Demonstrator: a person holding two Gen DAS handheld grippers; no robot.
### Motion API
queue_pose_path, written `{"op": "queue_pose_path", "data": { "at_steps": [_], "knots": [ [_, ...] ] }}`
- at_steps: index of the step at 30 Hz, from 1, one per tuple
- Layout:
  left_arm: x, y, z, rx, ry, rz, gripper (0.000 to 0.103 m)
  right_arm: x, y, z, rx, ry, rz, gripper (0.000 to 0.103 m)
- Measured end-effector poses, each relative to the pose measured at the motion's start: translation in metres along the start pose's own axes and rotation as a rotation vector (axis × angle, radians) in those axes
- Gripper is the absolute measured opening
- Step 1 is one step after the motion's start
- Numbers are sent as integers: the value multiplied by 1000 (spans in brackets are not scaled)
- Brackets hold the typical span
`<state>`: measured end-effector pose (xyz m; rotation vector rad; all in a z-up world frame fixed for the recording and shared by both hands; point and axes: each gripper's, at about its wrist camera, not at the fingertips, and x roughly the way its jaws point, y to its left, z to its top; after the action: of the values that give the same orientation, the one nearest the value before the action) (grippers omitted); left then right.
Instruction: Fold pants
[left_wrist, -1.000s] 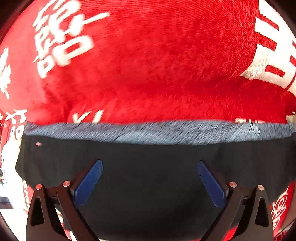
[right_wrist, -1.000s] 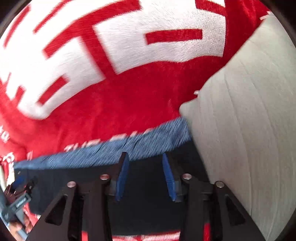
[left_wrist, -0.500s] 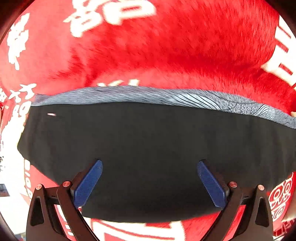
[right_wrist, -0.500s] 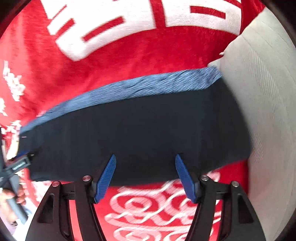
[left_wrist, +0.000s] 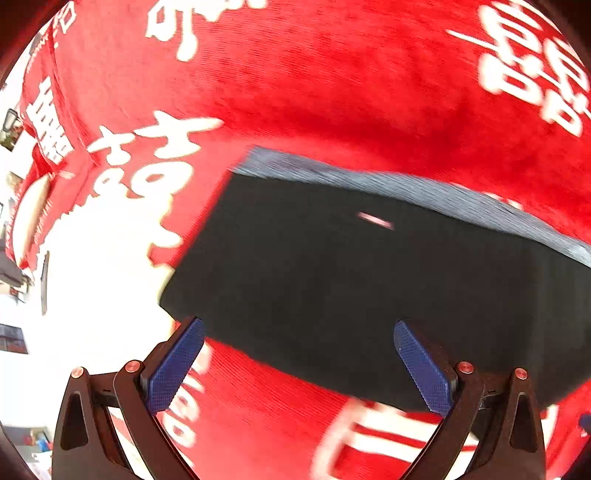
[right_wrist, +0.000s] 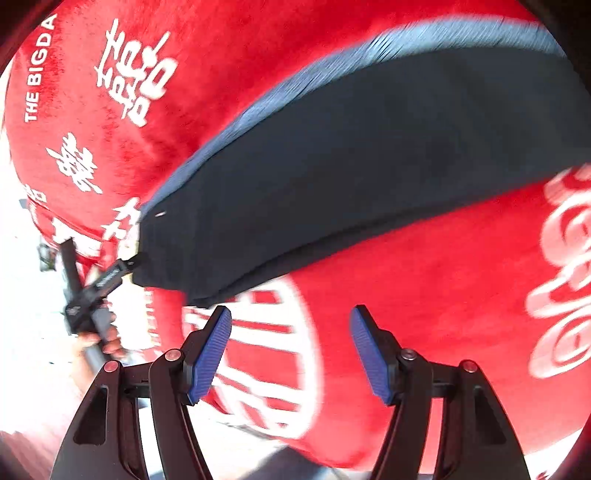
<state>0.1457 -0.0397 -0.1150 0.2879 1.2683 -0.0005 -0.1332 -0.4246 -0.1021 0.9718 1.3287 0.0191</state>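
We see the folded dark pants (left_wrist: 369, 288) lying flat on a red blanket (right_wrist: 424, 295) lettered "THE BIGDA". Both our left gripper (left_wrist: 299, 365) and right gripper (right_wrist: 290, 350) hold jaws apart, empty.

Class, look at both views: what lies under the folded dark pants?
The folded dark pants lie on a red blanket with white lettering, which shows on every side. The blanket's print directly beneath them is covered, and so is whatever supports the blanket.
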Motion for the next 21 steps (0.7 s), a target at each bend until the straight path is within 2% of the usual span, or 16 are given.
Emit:
{"op": "queue_pose_path", "data": {
  "at_steps": [2,4,5,7,10,15,16,18,19,20,21],
  "knots": [
    [22,16,10,21,-8,5,103,24,17,-8,55,21,74,71],
    [49,26,7,48,34,45,103,47,39,-14,69,28,112,71],
    [60,28,3,54,51,36,103,59,51,-20,66,26,117,71],
    [65,34,-3,51,1,-27,103,78,66,-22,67,27,139,71],
    [64,36,-6,65,-21,-52,103,102,77,-24,88,26,154,70],
    [71,43,-6,77,-27,-118,103,111,84,-16,121,-34,195,70],
    [71,45,-6,80,-30,-123,103,115,84,-15,148,-40,206,67],
    [76,51,-1,81,-26,-127,103,117,78,-11,219,-43,217,38],
    [78,54,1,81,-19,-127,103,115,76,-10,242,-41,194,18],
    [79,56,2,83,-13,-127,103,112,75,-8,258,-40,176,16],
    [79,55,3,88,-7,-127,103,107,75,-9,273,-45,202,15]
  ]
}}
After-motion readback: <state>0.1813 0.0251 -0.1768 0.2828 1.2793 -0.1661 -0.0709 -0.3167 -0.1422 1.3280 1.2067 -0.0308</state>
